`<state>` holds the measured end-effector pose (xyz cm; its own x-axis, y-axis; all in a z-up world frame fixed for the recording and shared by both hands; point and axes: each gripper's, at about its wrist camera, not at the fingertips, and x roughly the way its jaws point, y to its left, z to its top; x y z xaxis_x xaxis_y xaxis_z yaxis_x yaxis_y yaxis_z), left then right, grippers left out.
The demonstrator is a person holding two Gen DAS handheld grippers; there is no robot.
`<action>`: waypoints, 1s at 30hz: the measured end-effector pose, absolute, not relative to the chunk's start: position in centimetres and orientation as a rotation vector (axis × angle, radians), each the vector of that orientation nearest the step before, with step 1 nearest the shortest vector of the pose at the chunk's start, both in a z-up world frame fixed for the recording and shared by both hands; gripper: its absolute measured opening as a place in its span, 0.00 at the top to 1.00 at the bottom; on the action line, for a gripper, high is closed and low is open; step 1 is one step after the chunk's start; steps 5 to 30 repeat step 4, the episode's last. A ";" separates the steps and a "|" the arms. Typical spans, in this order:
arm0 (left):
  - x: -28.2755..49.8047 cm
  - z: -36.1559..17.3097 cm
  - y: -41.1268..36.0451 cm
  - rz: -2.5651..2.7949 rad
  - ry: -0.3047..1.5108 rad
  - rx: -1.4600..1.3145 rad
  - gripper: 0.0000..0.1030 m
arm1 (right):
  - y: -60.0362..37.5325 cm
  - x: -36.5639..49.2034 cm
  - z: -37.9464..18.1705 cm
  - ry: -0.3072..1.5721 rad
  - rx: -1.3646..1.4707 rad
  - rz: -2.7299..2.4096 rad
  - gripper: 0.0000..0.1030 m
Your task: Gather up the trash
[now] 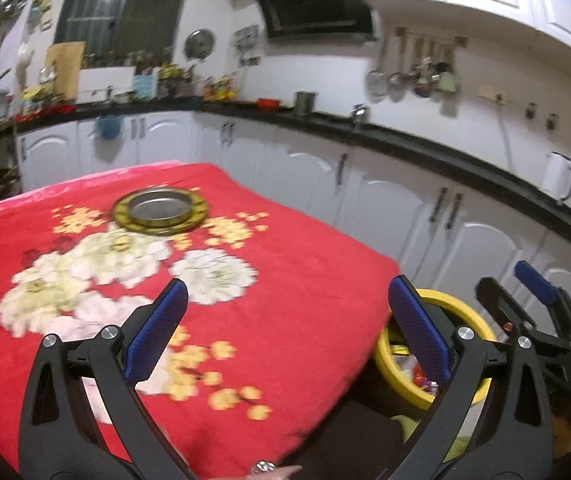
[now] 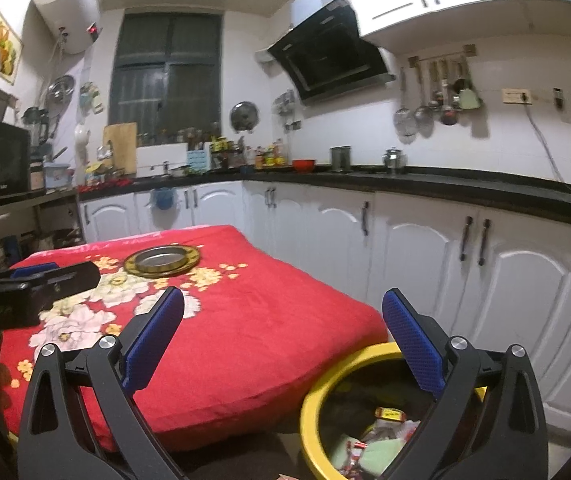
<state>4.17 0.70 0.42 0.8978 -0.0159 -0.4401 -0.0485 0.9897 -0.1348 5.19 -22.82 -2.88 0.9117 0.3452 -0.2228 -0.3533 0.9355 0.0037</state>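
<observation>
1. Since the red floral blanket [image 2: 245, 320] covers the whole table and shows no loose trash, the main risk, I'd judge, is calling the job done early; motion blur in the left view could hide small scraps among the flower print.
2. Yellow bin [image 2: 313, 408] sits on the floor just off the blanket's near right corner, wrappers [image 2: 381, 432] already inside. Risk: right gripper [image 2: 283, 342] hangs above its rim w/ jaws spread, holding nothing; a careless drop could knock the bin.
3. Metal dish [image 1: 160, 210] on a gold plate, far side of blanket, looks empty. Not trash; left gripper [image 1: 287, 330], also spread wide & empty, shouldn't grab it.
4. Writing: wrapper print too small to read; no brands legible.
</observation>
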 end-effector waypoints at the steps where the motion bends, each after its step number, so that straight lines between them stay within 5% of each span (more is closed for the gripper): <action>1: 4.2 0.7 2.1 0.045 0.460 -0.159 0.10 | -21.7 5.7 -2.5 0.236 -0.045 0.392 0.06; 4: 3.9 2.0 8.4 0.192 0.452 -0.216 0.10 | -16.7 7.1 -1.5 0.272 -0.090 0.531 0.06; 30: 3.9 2.0 8.4 0.192 0.452 -0.216 0.10 | -16.7 7.1 -1.5 0.272 -0.090 0.531 0.06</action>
